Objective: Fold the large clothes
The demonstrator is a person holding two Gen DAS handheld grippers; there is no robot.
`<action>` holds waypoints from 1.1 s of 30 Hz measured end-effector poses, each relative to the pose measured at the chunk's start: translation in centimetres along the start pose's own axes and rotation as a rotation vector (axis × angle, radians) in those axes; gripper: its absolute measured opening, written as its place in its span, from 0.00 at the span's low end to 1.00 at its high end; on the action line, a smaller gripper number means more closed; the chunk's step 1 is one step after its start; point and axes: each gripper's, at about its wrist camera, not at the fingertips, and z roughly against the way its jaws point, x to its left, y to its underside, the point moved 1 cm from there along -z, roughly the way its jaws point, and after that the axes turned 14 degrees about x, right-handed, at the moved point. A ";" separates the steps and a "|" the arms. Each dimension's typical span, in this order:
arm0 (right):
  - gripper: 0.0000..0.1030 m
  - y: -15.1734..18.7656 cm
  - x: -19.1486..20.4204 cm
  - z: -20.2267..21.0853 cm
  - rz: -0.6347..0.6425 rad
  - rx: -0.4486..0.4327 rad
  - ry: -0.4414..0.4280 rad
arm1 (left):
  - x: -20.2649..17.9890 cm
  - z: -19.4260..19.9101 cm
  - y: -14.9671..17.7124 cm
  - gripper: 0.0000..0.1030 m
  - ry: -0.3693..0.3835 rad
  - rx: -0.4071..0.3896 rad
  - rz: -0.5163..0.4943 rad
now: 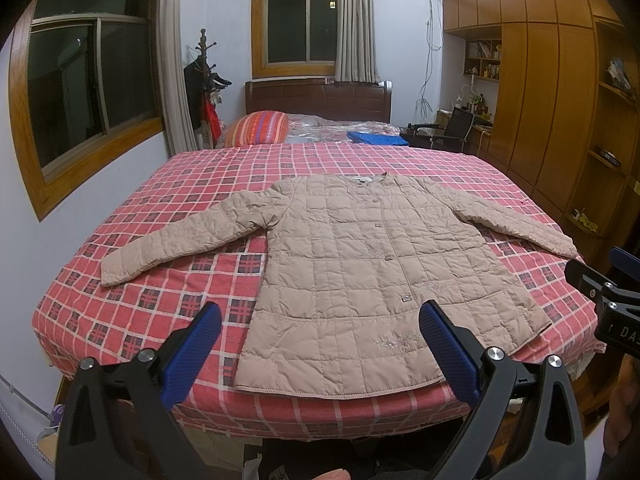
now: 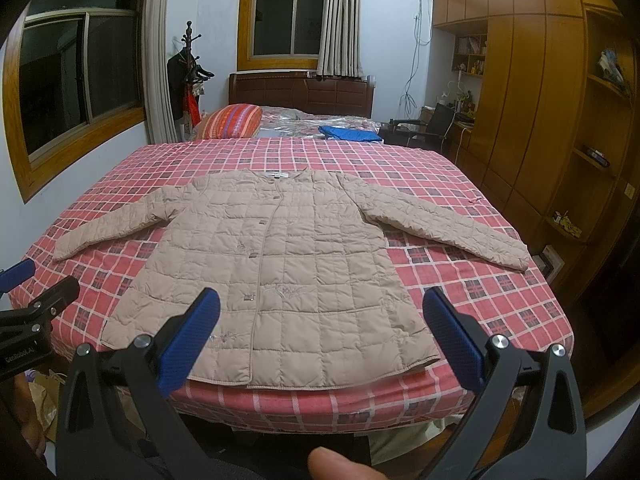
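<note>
1. Left-wrist view first: we hold the left gripper (image 1: pixel 320 332) just short of the bed's near edge, its blue-padded fingers (image 1: pixel 202 344) spread wide, released and gripping nothing.
2. Our right gripper (image 2: pixel 322 330) hovers likewise at that edge, jaws wide apart and empty; a fingertip (image 2: pixel 340 464) shows at the bottom of its view.
3. Each tool appears at the side of the other's view, well apart from it, so we have open room between them.
4. Beyond the fingers, the beige quilted jacket (image 1: pixel 360 264) lies flat and face up on the red checked bedspread (image 1: pixel 132 264), its hem along the near edge and the collar away from us.
5. Both sleeves spread outwards, leaving bare bedspread on either side; the fabric is puffy, stitched in squares, with small buttons and faint embroidery.
6. Farther off, a striped pillow (image 1: pixel 258 128) and a folded blue cloth (image 1: pixel 376 138) lie before the dark headboard (image 1: pixel 320 100).
7. Wooden wardrobes (image 2: pixel 532 92) line the right wall.
</note>
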 end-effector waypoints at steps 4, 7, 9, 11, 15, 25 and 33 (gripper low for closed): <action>0.98 0.1 0.0 0.1 -0.001 -0.001 0.000 | 0.0 0.0 0.0 0.96 0.000 0.001 0.001; 0.98 0.0 0.0 0.0 -0.001 0.000 -0.002 | 0.0 0.0 0.0 0.96 0.000 0.001 0.000; 0.98 0.0 0.0 0.0 0.000 0.000 -0.001 | 0.0 0.0 0.0 0.96 0.000 0.000 0.000; 0.98 0.0 0.0 0.0 -0.001 0.001 -0.001 | 0.0 0.0 0.0 0.96 0.000 0.002 0.000; 0.98 -0.2 -0.1 -0.3 0.000 0.001 0.000 | 0.0 0.0 0.0 0.96 0.001 0.001 0.001; 0.98 -0.1 -0.1 -0.4 0.000 0.002 -0.001 | -0.1 0.0 0.0 0.96 0.000 0.001 0.000; 0.98 -0.1 -0.1 -0.4 0.000 0.001 -0.001 | -0.1 0.3 -0.2 0.96 -0.001 -0.001 -0.001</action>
